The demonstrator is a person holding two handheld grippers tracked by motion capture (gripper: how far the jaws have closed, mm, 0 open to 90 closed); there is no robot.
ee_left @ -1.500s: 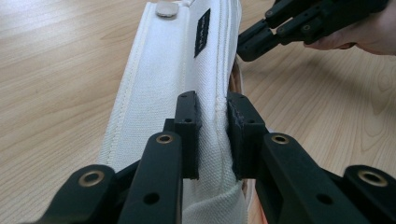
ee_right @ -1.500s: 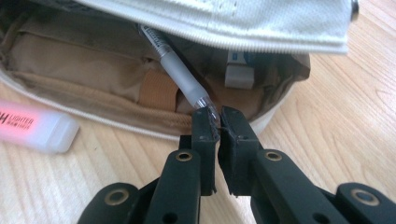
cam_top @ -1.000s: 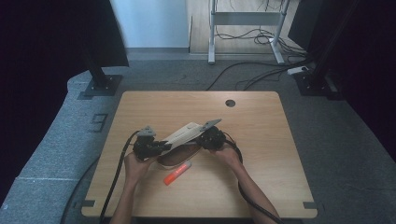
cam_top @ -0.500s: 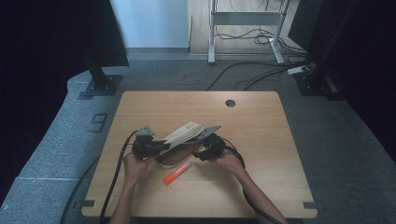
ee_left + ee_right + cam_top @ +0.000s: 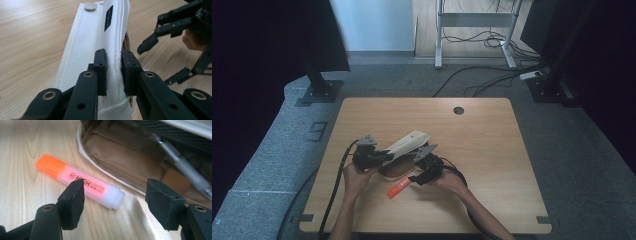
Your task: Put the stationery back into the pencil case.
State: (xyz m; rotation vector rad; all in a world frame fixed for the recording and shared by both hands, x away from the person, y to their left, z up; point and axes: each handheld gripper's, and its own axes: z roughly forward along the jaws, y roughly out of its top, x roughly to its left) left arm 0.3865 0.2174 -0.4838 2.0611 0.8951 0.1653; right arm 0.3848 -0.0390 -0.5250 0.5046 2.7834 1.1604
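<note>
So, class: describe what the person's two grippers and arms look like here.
Both the left gripper and right gripper are black, with two jointed jaws ending in blocky pads and brass-ringed pivot holes. Each carries a grey three-cornered plate and trails a black cable. The forearms are bare, without sleeves.

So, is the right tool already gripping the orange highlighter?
No, the right tool is open, and the highlighter lies on the table beyond its jaws.

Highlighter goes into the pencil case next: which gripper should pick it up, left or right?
Right. The right gripper is open with the orange highlighter lying just ahead of its jaws. The left gripper is shut on the white pencil case flap, holding the case open.
</note>
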